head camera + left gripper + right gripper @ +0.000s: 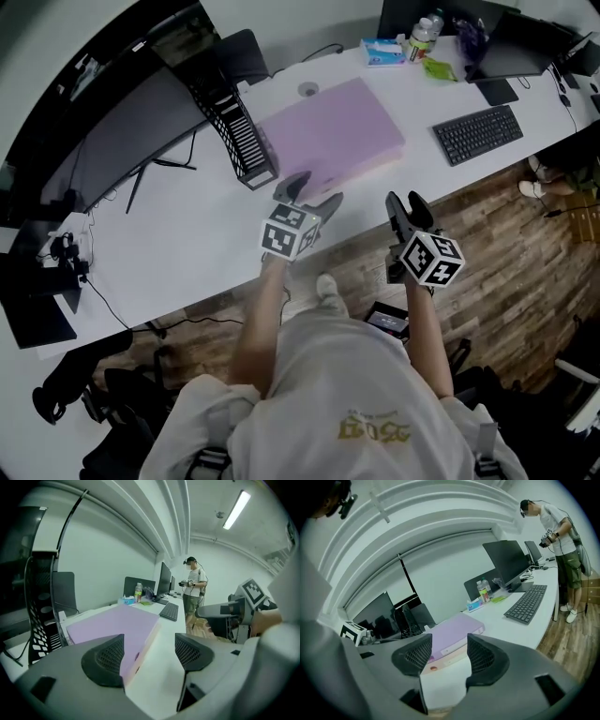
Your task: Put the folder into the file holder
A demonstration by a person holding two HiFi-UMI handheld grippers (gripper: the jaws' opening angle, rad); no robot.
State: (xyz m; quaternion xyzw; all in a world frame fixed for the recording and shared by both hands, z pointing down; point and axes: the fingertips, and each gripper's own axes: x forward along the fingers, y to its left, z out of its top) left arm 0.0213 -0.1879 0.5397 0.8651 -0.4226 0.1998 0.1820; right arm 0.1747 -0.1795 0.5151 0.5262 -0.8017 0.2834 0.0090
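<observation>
A thick purple folder [333, 136] lies flat on the white desk [178, 244]. Just to its left stands the black mesh file holder [234, 131]. My left gripper [314, 190] hovers at the folder's near edge, open, nothing between its pads. In the left gripper view the folder [117, 623] lies ahead behind the left jaw, with the file holder [42, 620] at far left. My right gripper [406, 202] is open and empty, off the desk's front edge, to the folder's right. The right gripper view shows the folder [454, 632] and the file holder [410, 618] ahead of its open jaws.
A dark monitor [122, 141] stands left of the file holder. A black keyboard [476, 133], tissue box [382, 52] and bottle [422, 36] sit to the right and behind. Another person [192, 592] stands further along the desk. Wooden floor [506, 272] lies below the desk edge.
</observation>
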